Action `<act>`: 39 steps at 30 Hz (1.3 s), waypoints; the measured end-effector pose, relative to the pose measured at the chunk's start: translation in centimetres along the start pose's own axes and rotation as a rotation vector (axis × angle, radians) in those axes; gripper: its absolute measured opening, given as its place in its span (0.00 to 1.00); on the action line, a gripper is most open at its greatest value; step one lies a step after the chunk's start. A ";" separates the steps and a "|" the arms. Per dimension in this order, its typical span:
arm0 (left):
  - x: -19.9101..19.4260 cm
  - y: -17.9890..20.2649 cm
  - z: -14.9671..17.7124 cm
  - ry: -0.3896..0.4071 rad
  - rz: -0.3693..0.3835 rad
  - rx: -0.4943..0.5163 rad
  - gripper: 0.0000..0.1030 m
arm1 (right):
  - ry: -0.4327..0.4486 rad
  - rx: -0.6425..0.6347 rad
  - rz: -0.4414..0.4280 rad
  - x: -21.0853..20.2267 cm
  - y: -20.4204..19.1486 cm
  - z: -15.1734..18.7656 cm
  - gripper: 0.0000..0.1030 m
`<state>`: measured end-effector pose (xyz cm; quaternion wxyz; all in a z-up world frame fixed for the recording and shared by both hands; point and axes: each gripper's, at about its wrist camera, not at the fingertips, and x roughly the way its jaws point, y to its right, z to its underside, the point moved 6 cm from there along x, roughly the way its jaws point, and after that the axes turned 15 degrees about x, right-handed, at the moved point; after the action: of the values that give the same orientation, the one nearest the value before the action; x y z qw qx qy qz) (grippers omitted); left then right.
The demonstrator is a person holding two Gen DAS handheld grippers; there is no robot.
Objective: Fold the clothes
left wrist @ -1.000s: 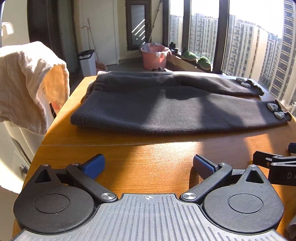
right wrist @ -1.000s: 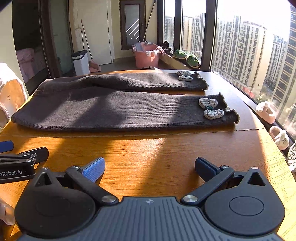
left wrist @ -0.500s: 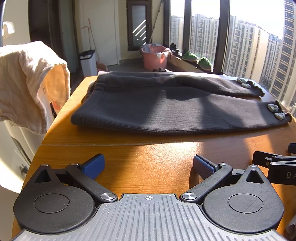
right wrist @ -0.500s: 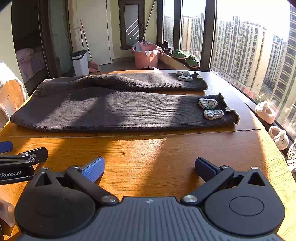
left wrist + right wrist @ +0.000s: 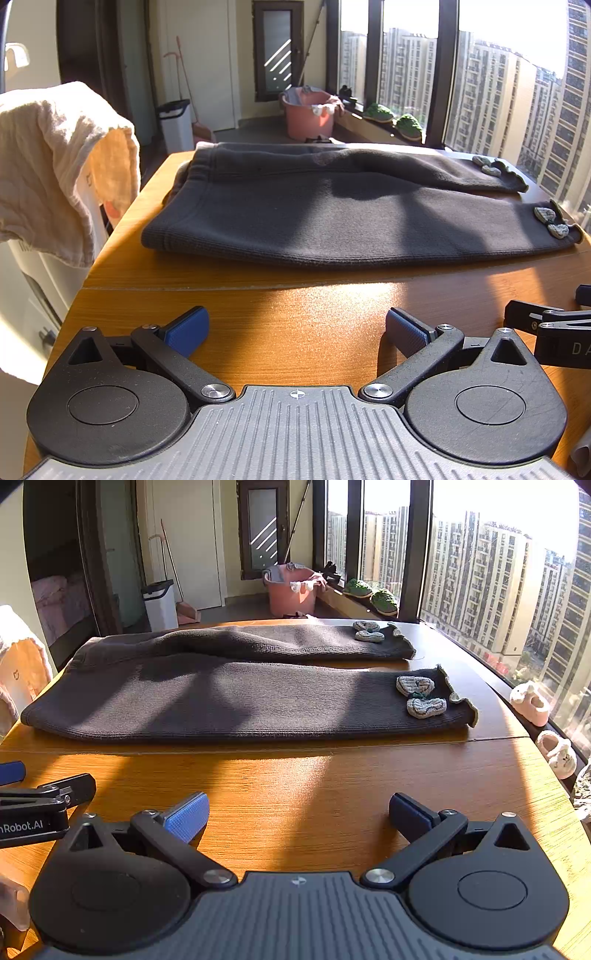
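Note:
Dark grey knit trousers (image 5: 332, 214) lie flat across the far half of the wooden table (image 5: 295, 306), waistband to the left, both legs stretched to the right. They also show in the right wrist view (image 5: 240, 694), with grey knitted bows (image 5: 419, 696) at the cuffs. My left gripper (image 5: 295, 328) is open and empty, low over bare table in front of the trousers. My right gripper (image 5: 299, 812) is open and empty, beside it to the right, also short of the trousers.
A cream towel (image 5: 55, 162) hangs over a chair at the table's left edge. Pink slippers (image 5: 528, 703) sit on the sill to the right of the table. A pink bucket (image 5: 291, 590) and a white bin (image 5: 159, 603) stand on the floor beyond.
Both grippers have crept slightly forward toward the trousers. Both stay open and the trousers have not moved.

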<state>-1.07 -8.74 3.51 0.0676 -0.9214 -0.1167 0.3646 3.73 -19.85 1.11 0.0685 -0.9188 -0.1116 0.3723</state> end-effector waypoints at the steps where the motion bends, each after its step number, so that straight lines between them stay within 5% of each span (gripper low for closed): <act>1: 0.0 0.1 0.0 0.000 0.000 0.000 1.00 | 0.000 0.000 0.000 0.0 0.0 0.0 1.00; 39: 0.0 0.0 0.0 -0.004 -0.003 -0.009 1.00 | 0.000 -0.001 0.000 0.0 0.1 0.0 1.00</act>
<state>-1.06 -8.77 3.48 0.0637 -0.9208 -0.1198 0.3656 3.76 -19.90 1.08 0.0681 -0.9188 -0.1115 0.3725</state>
